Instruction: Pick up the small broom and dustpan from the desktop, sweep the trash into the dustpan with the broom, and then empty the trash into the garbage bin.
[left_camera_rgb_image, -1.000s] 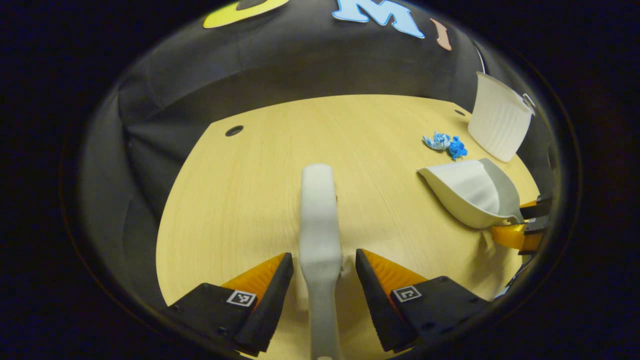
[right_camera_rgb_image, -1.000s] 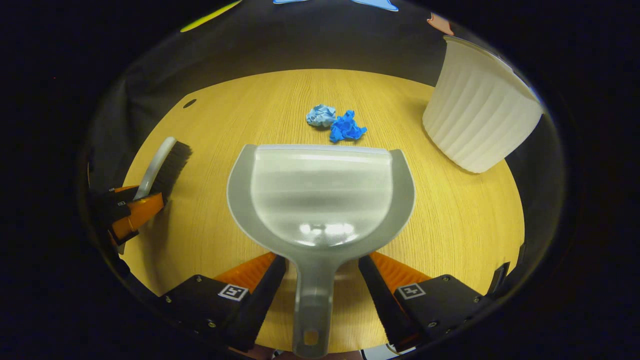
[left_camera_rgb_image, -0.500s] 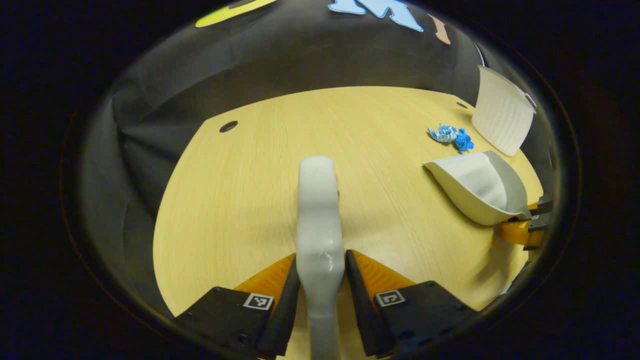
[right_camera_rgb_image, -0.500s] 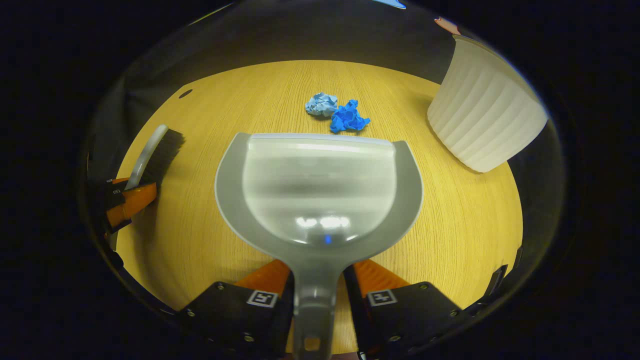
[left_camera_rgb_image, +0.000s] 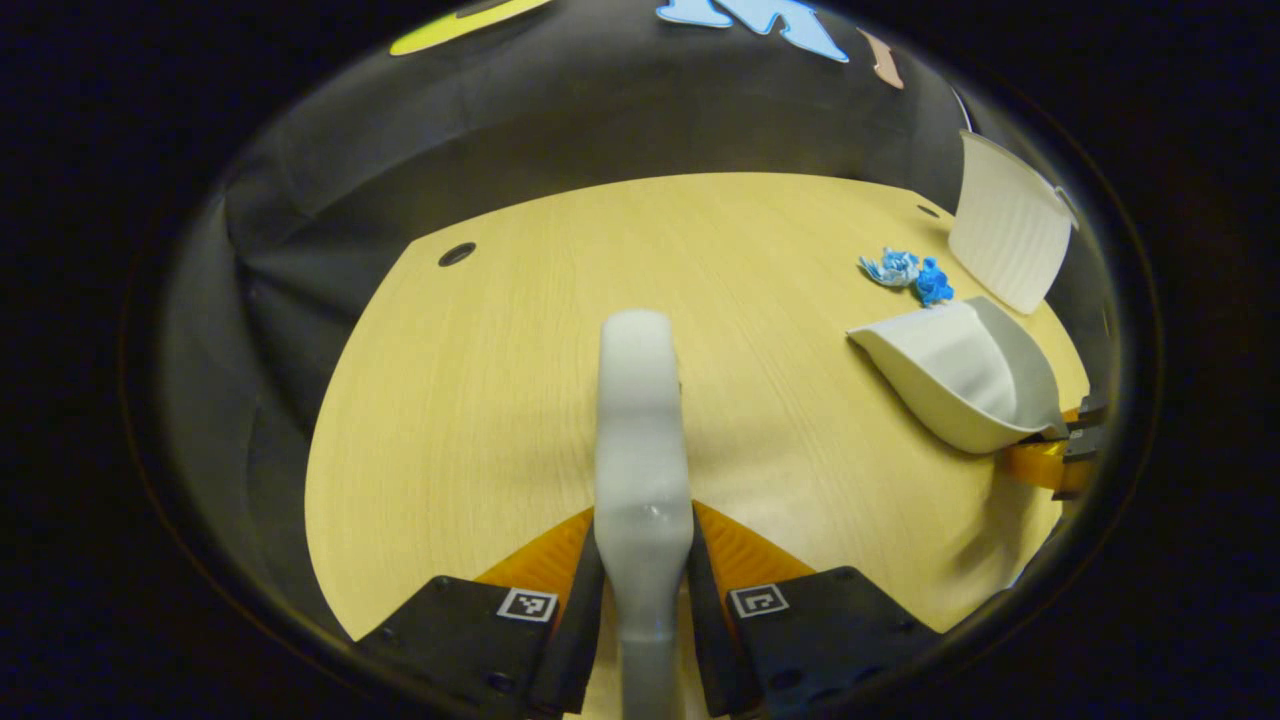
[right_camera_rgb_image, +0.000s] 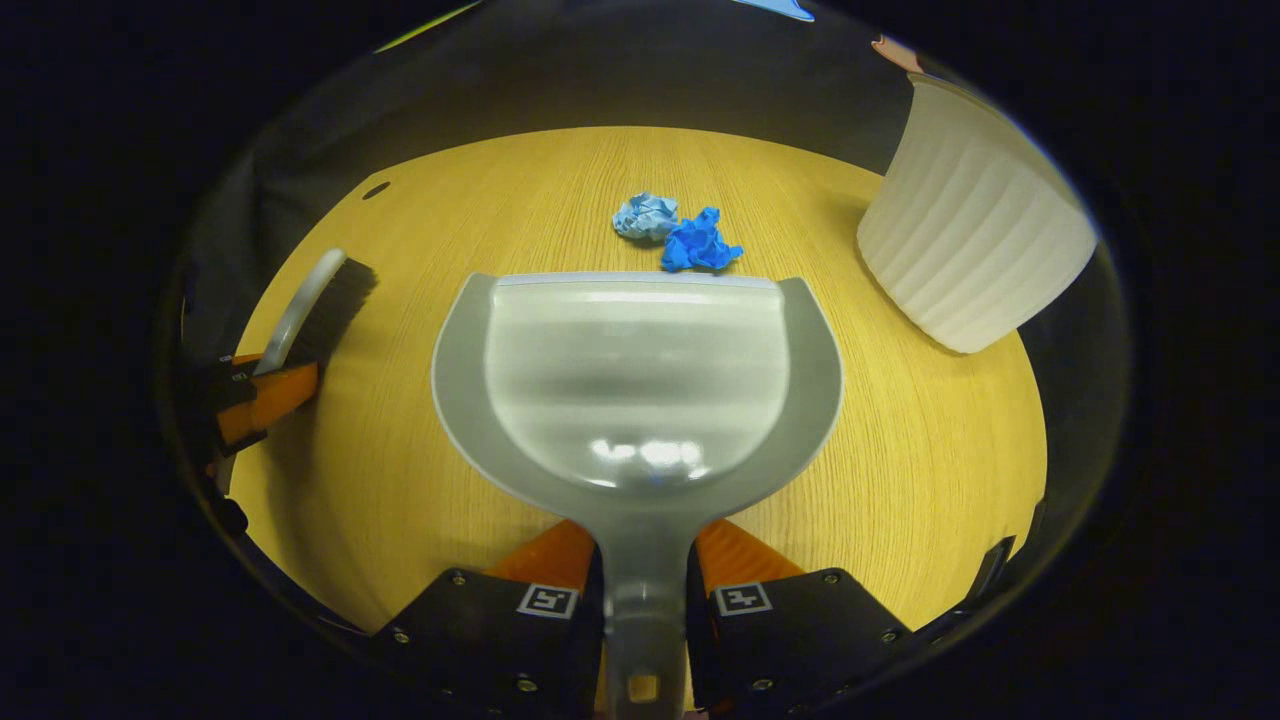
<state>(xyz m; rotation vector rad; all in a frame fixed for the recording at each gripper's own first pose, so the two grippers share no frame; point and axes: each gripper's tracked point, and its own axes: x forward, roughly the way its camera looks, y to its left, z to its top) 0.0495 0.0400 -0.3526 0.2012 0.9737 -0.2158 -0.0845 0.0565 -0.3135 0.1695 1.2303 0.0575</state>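
Both my grippers are clamped on handles: left gripper (left_camera_rgb_image: 643, 590) has its two fingers pressed against the broom (left_camera_rgb_image: 640, 440) handle, and right gripper (right_camera_rgb_image: 645, 590) is closed the same way on the dustpan (right_camera_rgb_image: 637, 385) handle. From the dustpan, two crumpled blue paper scraps (right_camera_rgb_image: 678, 232) lie just beyond its front lip, apparently not touching it. From the dustpan, the white ribbed bin (right_camera_rgb_image: 970, 225) stands to the far right on the wooden desk (right_camera_rgb_image: 930, 430), and the broom's dark bristles sit well off to its left
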